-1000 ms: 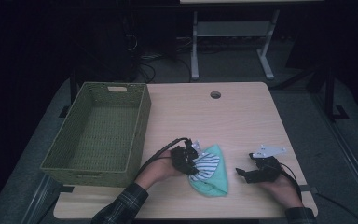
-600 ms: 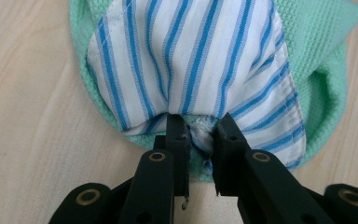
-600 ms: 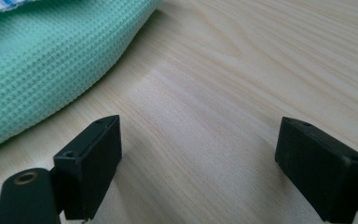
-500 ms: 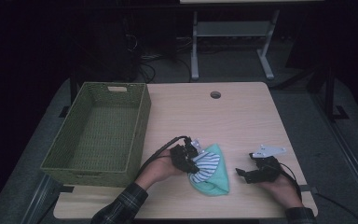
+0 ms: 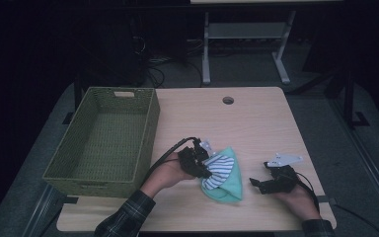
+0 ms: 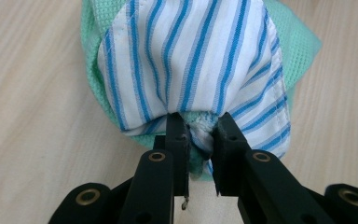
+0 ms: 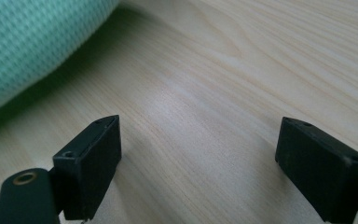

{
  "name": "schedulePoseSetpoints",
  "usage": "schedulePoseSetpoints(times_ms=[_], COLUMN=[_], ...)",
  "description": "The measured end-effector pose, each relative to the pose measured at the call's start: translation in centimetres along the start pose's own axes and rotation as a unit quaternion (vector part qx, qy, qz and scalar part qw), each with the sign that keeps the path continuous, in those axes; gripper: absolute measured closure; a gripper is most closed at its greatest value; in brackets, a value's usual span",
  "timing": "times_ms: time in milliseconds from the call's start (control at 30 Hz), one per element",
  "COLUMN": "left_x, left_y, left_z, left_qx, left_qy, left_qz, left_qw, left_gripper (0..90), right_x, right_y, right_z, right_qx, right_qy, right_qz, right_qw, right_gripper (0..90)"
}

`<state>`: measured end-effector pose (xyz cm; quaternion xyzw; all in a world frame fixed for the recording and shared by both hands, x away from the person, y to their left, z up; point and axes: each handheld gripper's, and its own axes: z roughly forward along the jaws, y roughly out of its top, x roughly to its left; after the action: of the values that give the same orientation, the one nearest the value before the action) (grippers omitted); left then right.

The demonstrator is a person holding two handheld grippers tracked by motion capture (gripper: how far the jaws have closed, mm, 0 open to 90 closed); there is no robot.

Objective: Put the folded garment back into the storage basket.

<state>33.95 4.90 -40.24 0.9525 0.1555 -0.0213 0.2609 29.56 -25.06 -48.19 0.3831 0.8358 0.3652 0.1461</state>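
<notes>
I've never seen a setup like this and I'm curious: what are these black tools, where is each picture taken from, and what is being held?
A person sits at a wooden table holding a hand-operated gripper in each hand. The high view looks down from above; the other two pictures come from cameras riding on the grippers, looking along their black fingers. The left gripper is shut on a bundle of cloth: a blue-striped white cloth over a green cloth. The right gripper is open just above bare wood beside the green cloth, holding nothing. A woven green basket stands at the left, with nothing visible inside.
</notes>
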Motion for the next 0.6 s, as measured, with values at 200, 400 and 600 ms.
schedulePoseSetpoints(times_ms=[200,400,600], left_x=[0.1,0.4,0.6], left_y=[0.7,1.1,1.4], left_z=[-1.7,-3.2,-4.5], left_qx=[-0.012,-0.017,-0.025], left_qy=[-0.001,0.001,0.001], left_qz=[-0.001,-0.004,-0.008], left_qw=[0.9999,0.9999,0.9997], left_gripper=[78.3,78.2,78.1], right_x=[0.0,0.0,0.0], right_y=[0.0,0.0,0.0], right_z=[0.0,0.0,0.0], right_qx=[-0.002,-0.002,-0.002], right_qy=[-0.001,-0.001,-0.001], right_qz=[0.0,0.0,0.0], right_qw=[1.0,1.0,1.0], right_gripper=[13.9,13.9,13.9])
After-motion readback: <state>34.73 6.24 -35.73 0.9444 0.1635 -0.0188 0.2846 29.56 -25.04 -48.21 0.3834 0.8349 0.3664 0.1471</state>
